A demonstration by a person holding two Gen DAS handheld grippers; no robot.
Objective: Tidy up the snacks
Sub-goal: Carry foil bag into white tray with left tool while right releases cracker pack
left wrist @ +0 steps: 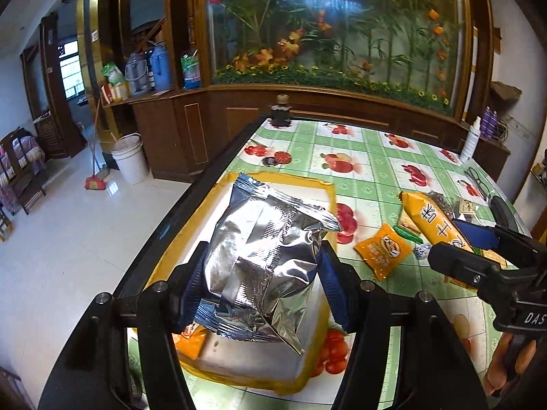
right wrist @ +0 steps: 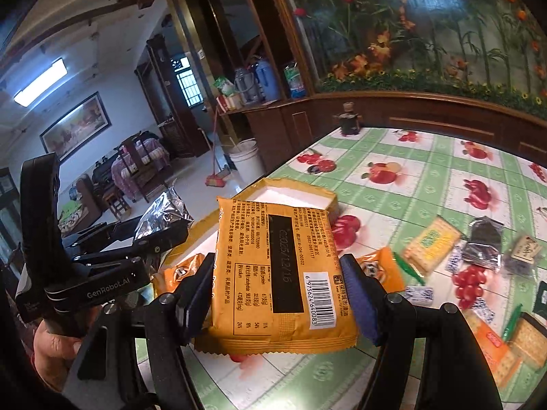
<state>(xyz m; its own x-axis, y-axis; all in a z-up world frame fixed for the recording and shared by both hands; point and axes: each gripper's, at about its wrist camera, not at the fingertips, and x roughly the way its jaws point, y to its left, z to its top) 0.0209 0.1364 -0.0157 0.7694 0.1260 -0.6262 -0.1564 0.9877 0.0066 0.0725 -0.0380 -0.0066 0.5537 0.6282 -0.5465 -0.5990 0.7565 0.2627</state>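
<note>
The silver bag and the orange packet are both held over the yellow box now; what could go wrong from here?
1. The left gripper squeezes the puffy silver bag at its sides; it may slip or be crushed.
2. The right gripper carries the orange packet towards the same yellow box, so the two grippers could collide.
3. The box lies near the table edge; a push might move it off.

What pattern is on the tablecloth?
Green-and-white checks with red fruit pictures on the tablecloth, clearest in the right wrist view.

Box point(left wrist: 328, 189) open; snacks point(right wrist: 430, 244) crowd right
</note>
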